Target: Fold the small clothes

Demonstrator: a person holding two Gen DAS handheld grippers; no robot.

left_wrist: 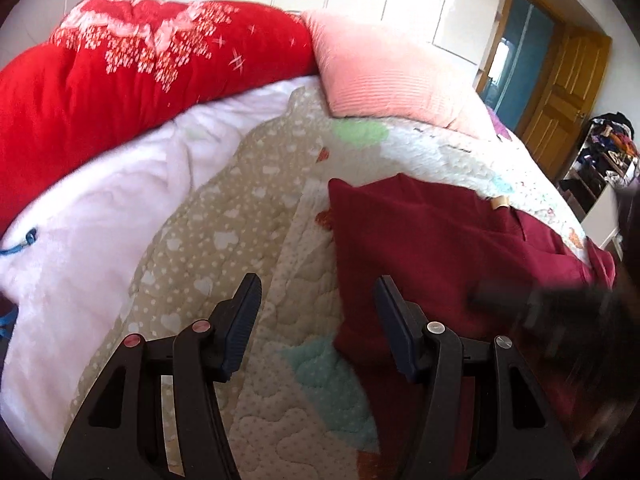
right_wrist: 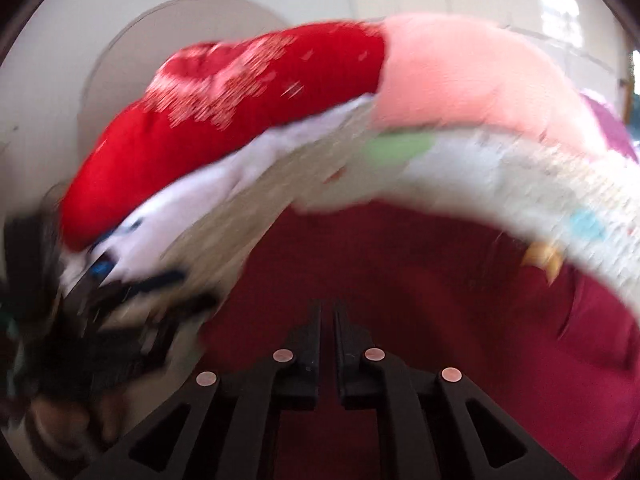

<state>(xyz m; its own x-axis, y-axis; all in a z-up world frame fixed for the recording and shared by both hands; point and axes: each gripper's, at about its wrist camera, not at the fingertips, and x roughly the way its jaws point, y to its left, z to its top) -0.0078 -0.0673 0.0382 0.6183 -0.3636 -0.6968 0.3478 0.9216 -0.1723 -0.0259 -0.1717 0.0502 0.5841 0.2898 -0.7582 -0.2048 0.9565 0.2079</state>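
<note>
A dark red garment (left_wrist: 432, 248) lies spread on the quilted bedspread (left_wrist: 256, 216), with a small tan label (left_wrist: 498, 202) at its far edge. My left gripper (left_wrist: 316, 292) is open and empty, hovering over the garment's left edge, its right finger above the cloth. In the right wrist view the same garment (right_wrist: 400, 264) fills the lower frame. My right gripper (right_wrist: 328, 312) is over it with its fingers nearly together; no cloth shows between them. The right gripper also appears as a dark blur in the left view (left_wrist: 560, 304).
A red quilt (left_wrist: 120, 80) and a pink pillow (left_wrist: 392, 76) lie at the head of the bed. A white blanket (left_wrist: 88, 240) lies at left. A wooden door (left_wrist: 560, 92) and a cluttered shelf (left_wrist: 604, 152) stand at right.
</note>
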